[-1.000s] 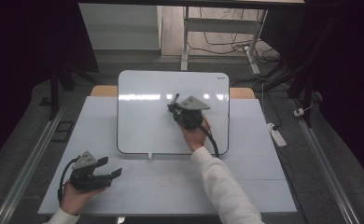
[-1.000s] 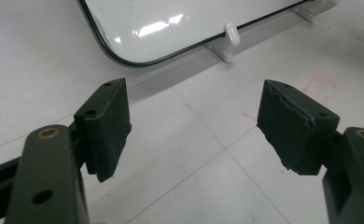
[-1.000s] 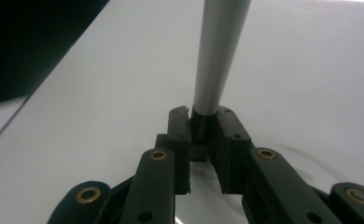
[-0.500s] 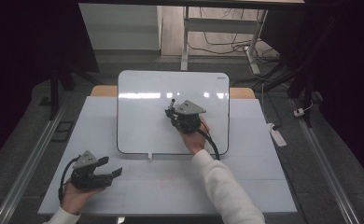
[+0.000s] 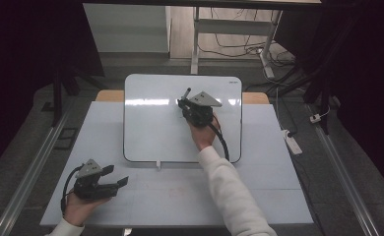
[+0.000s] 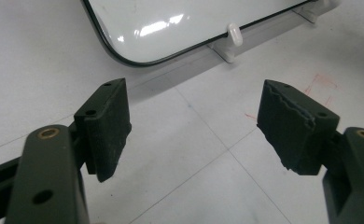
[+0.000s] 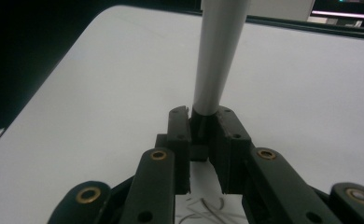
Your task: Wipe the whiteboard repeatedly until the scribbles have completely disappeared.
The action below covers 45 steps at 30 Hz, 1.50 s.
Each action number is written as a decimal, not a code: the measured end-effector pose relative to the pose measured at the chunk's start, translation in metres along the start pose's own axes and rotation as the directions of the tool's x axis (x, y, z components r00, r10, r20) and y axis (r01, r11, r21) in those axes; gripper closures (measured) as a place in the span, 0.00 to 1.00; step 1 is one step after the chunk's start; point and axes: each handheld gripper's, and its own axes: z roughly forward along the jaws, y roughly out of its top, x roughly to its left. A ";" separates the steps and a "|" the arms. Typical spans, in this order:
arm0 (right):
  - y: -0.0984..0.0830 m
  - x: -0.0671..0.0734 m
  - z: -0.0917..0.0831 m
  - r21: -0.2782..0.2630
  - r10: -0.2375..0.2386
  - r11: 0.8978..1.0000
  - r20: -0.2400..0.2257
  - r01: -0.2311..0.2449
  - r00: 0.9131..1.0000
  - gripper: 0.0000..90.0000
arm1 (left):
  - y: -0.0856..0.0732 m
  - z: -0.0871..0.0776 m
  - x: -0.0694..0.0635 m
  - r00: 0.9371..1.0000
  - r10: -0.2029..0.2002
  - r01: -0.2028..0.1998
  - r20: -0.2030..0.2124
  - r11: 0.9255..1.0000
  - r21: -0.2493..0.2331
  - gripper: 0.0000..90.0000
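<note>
A white whiteboard lies on the pale table, its far edge past the table's back. My right gripper hovers over the board's upper middle, shut on a grey marker that sticks out beyond the jaws. In the right gripper view the marker rises from between the closed pads of the right gripper over the board, with thin dark pen strokes below. My left gripper rests at the table's near left, open and with nothing in it; between its pads lies bare table.
A small white clip sits at the board's near edge. Faint red marks stain the table. A power strip lies on the floor to the right. Metal rails run along both sides of the table.
My right gripper has shifted slightly up the board with the marker and tilted a little. The left gripper has stayed where it was.
</note>
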 end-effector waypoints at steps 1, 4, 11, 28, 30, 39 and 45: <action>-0.001 0.003 0.001 0.004 -0.005 1.000 -0.004 0.005 1.000 0.86 | 0.000 0.000 0.000 1.000 0.002 -0.002 0.000 1.000 -0.001 0.29; -0.005 0.021 0.003 0.047 -0.105 0.993 -0.066 0.108 0.992 0.86 | 0.000 0.000 0.000 1.000 0.003 -0.003 0.000 1.000 0.001 0.29; -0.009 0.008 -0.005 0.034 -0.042 0.998 -0.073 0.045 0.996 0.86 | 0.001 0.000 -0.002 1.000 0.007 -0.007 0.001 1.000 0.000 0.29; -0.016 -0.007 -0.021 0.031 -0.037 0.999 -0.035 0.038 0.999 0.86 | 0.001 0.001 -0.001 1.000 0.007 -0.007 -0.001 1.000 0.002 0.29; -0.019 0.008 -0.018 0.052 -0.121 0.991 -0.077 0.125 0.990 0.86 | 0.001 0.002 -0.001 1.000 0.008 -0.008 -0.002 1.000 0.005 0.29; -0.024 0.009 -0.021 0.057 -0.101 0.993 -0.096 0.107 0.990 0.86 | 0.001 0.002 -0.001 1.000 0.007 -0.007 -0.001 1.000 0.006 0.29; -0.022 -0.011 -0.029 0.016 -0.006 1.000 -0.012 0.006 1.000 0.86 | 0.001 0.001 -0.001 1.000 0.007 -0.007 -0.001 1.000 0.003 0.29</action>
